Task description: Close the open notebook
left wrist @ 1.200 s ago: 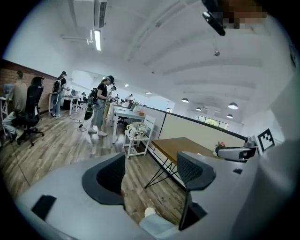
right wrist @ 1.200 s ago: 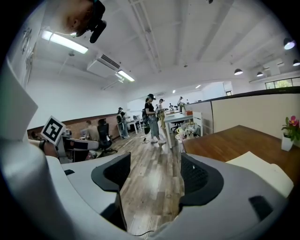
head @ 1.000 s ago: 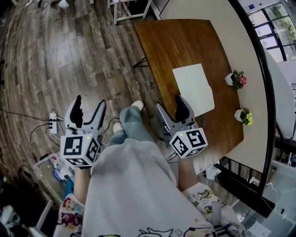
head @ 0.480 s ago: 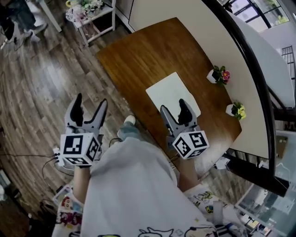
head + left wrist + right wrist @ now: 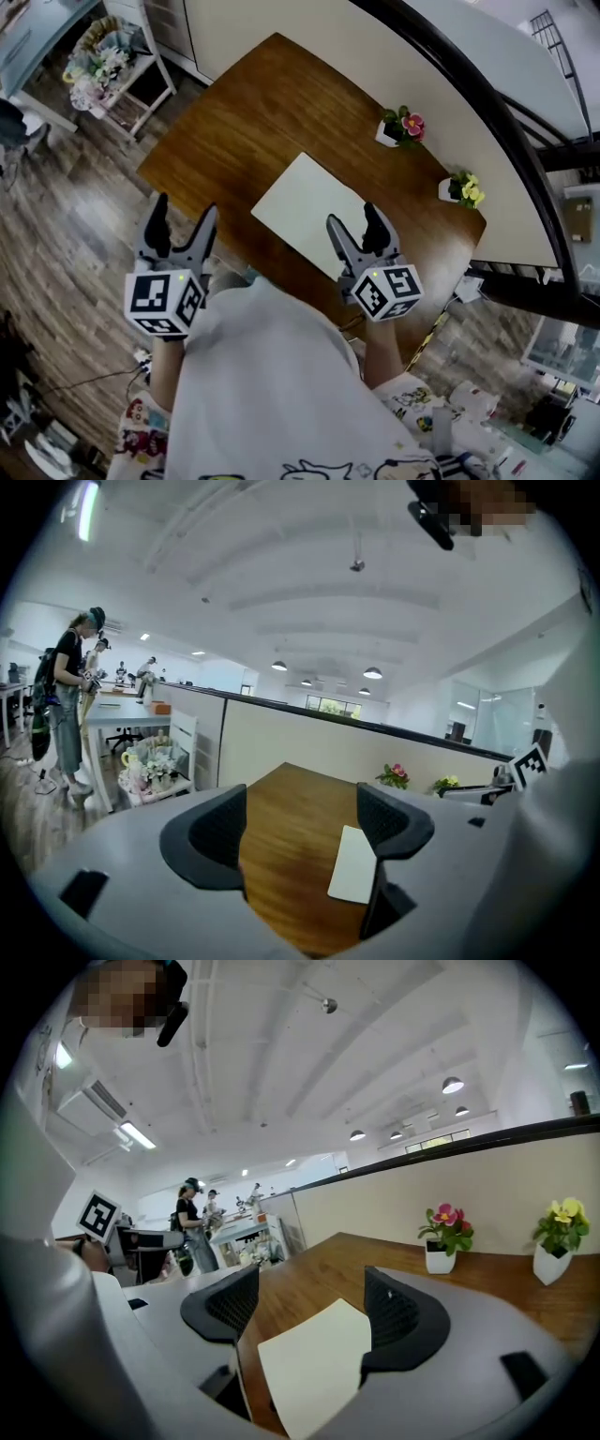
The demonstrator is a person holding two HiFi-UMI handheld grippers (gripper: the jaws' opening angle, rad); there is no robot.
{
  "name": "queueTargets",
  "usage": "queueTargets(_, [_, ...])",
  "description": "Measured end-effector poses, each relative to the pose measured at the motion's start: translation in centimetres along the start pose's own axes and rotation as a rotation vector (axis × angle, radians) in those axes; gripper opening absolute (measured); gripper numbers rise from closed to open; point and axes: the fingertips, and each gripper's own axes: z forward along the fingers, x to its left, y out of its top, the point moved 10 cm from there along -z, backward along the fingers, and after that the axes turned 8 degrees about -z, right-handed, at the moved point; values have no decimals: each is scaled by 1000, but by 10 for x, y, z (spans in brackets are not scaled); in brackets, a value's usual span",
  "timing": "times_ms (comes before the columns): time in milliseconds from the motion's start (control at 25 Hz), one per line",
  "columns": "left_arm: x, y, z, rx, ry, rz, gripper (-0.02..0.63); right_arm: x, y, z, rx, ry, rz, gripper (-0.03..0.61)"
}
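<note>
We hold both grippers with jaws apart and empty: the left gripper (image 5: 183, 212) at the near left edge of the table (image 5: 234, 122), the right gripper (image 5: 352, 218) over the near right corner of the notebook (image 5: 305, 208), which lies flat and white on the wood. No raised page edge shows, so a low approach may slide the notebook instead of folding it. Since a second ago the table has swung left and nearer, while both grippers stay open.

Bare wood of the table (image 5: 225, 131) lies open left of and beyond the notebook (image 5: 305, 211). The pink flower pot (image 5: 401, 127) and the yellow flower pot (image 5: 462, 190) stand along the far edge against the partition (image 5: 328, 37), well apart from the notebook.
</note>
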Motion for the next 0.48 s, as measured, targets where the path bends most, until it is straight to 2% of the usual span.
queueTargets(240, [-29,9,47,60,-157,64,341,-20,-10,-32,-19,-164,63,308])
queueTargets(480, [-51,13,81,108,-308,108,341,-22,-19,-59,-30,-306,106,307])
